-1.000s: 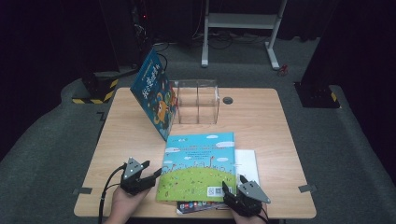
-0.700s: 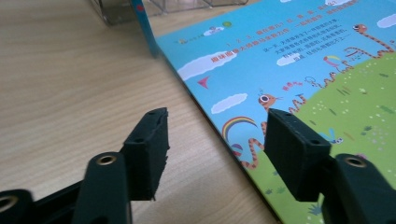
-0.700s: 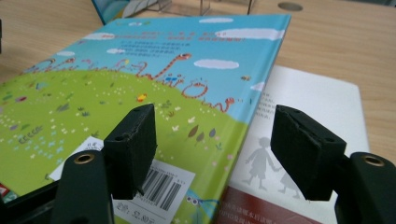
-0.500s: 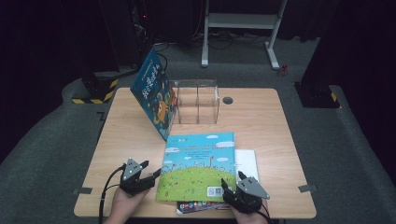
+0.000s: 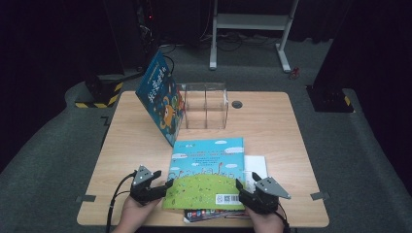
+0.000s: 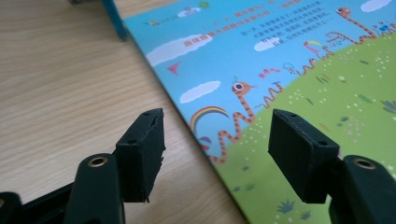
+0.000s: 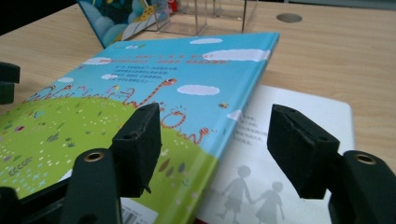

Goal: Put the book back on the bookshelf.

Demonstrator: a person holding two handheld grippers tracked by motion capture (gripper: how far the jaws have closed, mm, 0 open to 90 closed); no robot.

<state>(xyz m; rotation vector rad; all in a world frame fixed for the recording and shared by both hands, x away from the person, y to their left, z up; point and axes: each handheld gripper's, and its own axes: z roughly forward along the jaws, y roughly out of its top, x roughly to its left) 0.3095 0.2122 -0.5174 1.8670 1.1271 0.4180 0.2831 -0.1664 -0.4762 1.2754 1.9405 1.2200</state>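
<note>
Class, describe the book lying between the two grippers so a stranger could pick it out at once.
On the wooden table, look at the near edge, in front of the clear plastic box. The flat book lies there on top of a white book. Unlike the blue book leaning against the box, its cover shows sky above a green hill.

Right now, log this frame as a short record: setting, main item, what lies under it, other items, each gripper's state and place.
setting: wooden table, dark room
main item: picture book lying flat, blue sky and green hill cover
under it: white book with grey silhouettes of two children, plus another book edge at the near side
other items: clear box; blue book leaning on it
left gripper: open, astride the picture book's left edge
right gripper: open, astride its right edge
</note>
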